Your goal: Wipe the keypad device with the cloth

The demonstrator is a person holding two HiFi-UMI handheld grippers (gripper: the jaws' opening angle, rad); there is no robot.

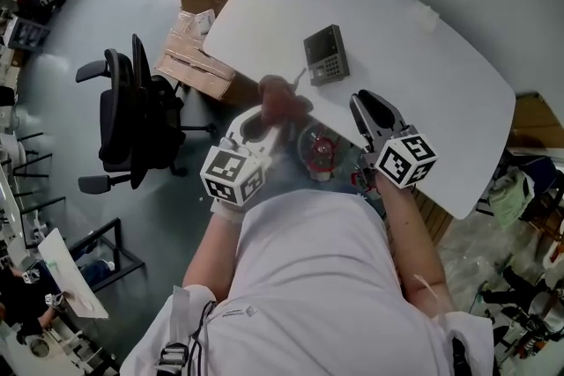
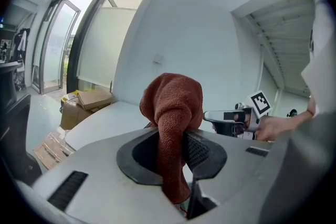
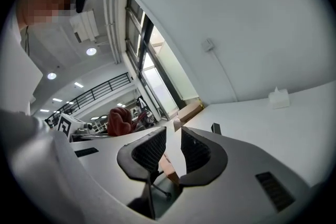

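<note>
Cloth [image 2: 173, 107], soft rust-brown terry, is pinched mid-fold in the left gripper [image 2: 172, 139]; right gripper [image 3: 173, 136] closed, empty. Keypad device [image 1: 326, 55] lies farther up the white table [image 1: 423, 75], light, likely to slide.

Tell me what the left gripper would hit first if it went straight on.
Probably the white table, the cloth in its jaws leading; the keypad device lies farther along, though depth is unclear.

The left gripper [image 1: 267, 114] and right gripper [image 1: 363, 104] are pale grey shells — black grid-textured pads [image 3: 148, 150] line the fingers. Behind the fingers, each bears a white cube [image 1: 407, 158] of black square markers. The person's shirt [image 1: 308, 277] is white, short-sleeved.
</note>
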